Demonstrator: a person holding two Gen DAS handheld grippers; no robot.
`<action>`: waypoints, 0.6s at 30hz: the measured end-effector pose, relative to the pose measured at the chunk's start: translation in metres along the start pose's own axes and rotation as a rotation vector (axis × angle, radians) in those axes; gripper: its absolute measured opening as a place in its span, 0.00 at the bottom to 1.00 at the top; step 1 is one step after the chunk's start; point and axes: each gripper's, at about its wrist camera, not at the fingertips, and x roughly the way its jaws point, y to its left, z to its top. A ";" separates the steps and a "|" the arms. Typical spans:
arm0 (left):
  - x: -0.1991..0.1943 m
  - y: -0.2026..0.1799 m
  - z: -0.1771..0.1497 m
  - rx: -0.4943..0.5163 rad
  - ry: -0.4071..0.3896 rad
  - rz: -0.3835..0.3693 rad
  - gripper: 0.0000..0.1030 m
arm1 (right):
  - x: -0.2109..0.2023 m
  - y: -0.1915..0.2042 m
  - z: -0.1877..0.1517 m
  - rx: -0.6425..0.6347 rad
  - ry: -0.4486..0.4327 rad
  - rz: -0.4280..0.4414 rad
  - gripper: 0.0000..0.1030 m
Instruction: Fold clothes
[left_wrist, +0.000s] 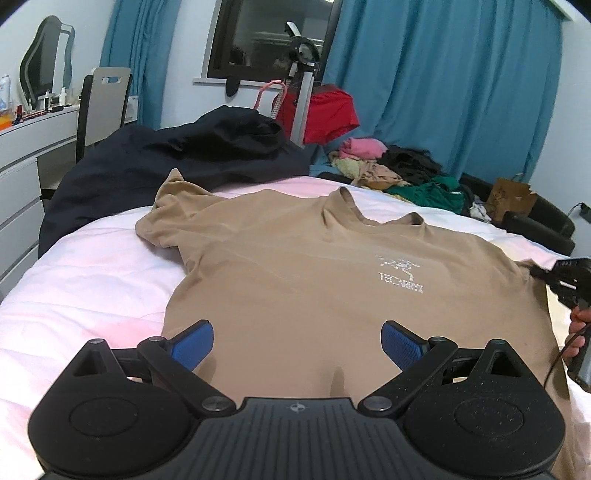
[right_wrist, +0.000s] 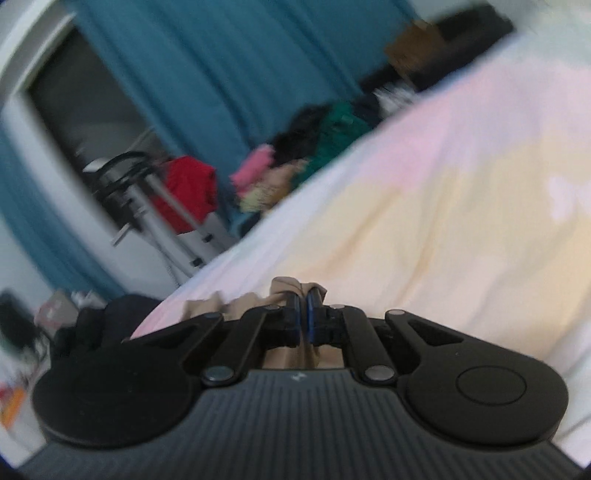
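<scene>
A tan T-shirt (left_wrist: 295, 280) with a white chest logo lies front up on the pale pink bed (left_wrist: 85, 288). My left gripper (left_wrist: 297, 345) hovers open over the shirt's lower part, its blue pads (left_wrist: 194, 349) wide apart with nothing between them. At the shirt's right sleeve, the right gripper (left_wrist: 535, 274) shows in the left wrist view, pinching the fabric. In the right wrist view, which is tilted and blurred, my right gripper (right_wrist: 303, 295) is shut on a bunch of the tan T-shirt (right_wrist: 284, 286).
A dark navy garment (left_wrist: 166, 162) lies at the bed's far left. A heap of mixed clothes (left_wrist: 399, 166) sits at the far right, with a red garment (left_wrist: 325, 114) on a metal stand. White drawers (left_wrist: 22, 177) and a chair (left_wrist: 103, 107) stand left. A hand (left_wrist: 578, 325) shows at the right edge.
</scene>
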 end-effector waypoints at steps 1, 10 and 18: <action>-0.001 0.000 0.000 -0.001 -0.002 -0.002 0.95 | 0.000 0.012 -0.006 -0.063 0.012 0.038 0.07; -0.012 0.009 0.004 -0.037 -0.031 0.003 0.95 | 0.029 0.089 -0.089 -0.377 0.233 0.207 0.15; -0.013 0.011 0.004 -0.052 -0.027 -0.009 0.95 | -0.005 0.059 -0.067 -0.074 0.171 0.448 0.81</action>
